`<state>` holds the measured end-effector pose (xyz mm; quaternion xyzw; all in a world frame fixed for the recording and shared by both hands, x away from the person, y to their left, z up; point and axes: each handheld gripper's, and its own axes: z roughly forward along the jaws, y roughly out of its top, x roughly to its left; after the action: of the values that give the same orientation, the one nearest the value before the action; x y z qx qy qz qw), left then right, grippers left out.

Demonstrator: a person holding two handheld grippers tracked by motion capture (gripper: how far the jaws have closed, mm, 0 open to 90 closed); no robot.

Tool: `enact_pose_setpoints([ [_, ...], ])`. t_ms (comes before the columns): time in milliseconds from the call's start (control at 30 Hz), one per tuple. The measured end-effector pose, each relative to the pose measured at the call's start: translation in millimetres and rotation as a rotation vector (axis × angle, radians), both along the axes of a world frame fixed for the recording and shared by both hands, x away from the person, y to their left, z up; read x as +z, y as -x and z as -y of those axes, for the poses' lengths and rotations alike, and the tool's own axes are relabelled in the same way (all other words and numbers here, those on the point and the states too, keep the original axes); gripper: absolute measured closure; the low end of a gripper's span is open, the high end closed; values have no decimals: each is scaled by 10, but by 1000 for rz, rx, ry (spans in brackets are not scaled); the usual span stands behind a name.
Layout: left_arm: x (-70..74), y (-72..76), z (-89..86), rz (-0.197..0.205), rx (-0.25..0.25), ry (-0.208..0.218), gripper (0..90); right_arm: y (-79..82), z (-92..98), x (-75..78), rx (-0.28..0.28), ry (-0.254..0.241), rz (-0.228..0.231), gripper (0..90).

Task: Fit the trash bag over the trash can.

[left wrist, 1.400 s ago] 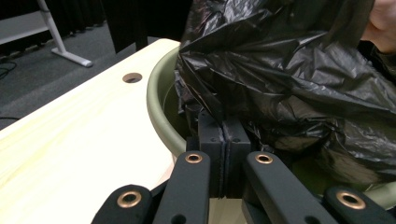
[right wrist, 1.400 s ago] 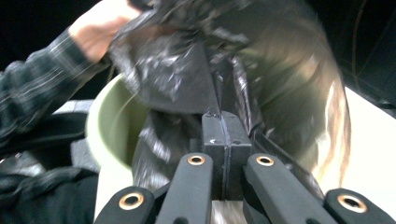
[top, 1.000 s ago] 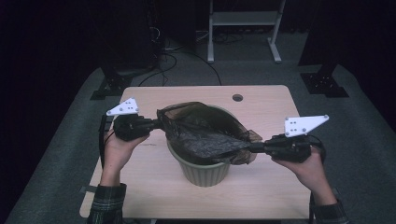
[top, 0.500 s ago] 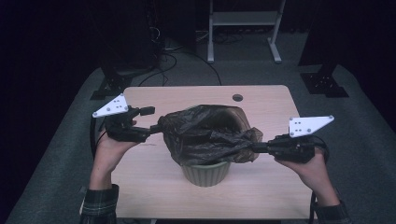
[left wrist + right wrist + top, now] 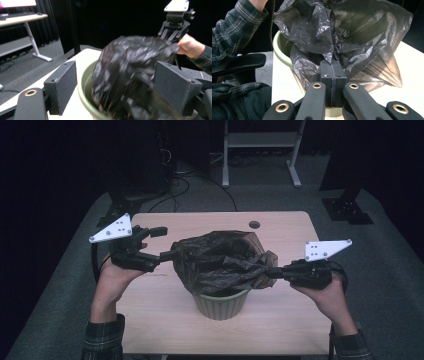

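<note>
A black plastic bin bag (image 5: 220,262) is seen bunched over and inside a pale green round bin (image 5: 221,303), which stands near the front middle of a light wooden table (image 5: 280,315); the bag's crumpled film rises above the bin's rim and spreads wider than it on both sides; in the right gripper view the bag (image 5: 342,32) is seen lifted out of the bin (image 5: 283,50), with one loose corner trailing down towards the tabletop. The left gripper (image 5: 162,242) is held at the left of the bag by the person's left hand (image 5: 112,280); its jaws are spread wide and have just been opening; in the left gripper view the bag (image 5: 132,75) lies between the two pads, close against the one at the right of that view, while the other pad stands clear of it beside the bin's rim (image 5: 86,95); no pinch on the film is seen there. The right gripper (image 5: 272,273) is held at the right of the bag by the right hand (image 5: 327,297); its jaws are pressed together, and a fold of the bag's edge is pinched between them, as is shown plainly in the right gripper view (image 5: 332,68); the film is drawn taut from that pinch. A small round hole (image 5: 254,225) is seen in the far part of the tabletop, well apart from the bin.
</note>
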<state>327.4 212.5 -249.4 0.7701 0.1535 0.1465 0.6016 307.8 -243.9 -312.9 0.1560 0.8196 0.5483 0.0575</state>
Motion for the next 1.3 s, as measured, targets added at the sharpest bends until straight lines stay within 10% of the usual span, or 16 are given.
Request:
enact_pose_setpoints([
  [533,108,-118,635,13,-89,-96,180,-33,-85,3,19,-6,3,900],
  [800,-33,-218,790,11,-42,-199,158,-33,-116,10,28,-11,4,900],
  [1067,-87,-325,689,-23,-41,-223,779,-22,-98,19,28,-11,7,900],
  [1300,-92,-393,499,-41,50,-206,879,14,-49,-4,20,6,6,900],
])
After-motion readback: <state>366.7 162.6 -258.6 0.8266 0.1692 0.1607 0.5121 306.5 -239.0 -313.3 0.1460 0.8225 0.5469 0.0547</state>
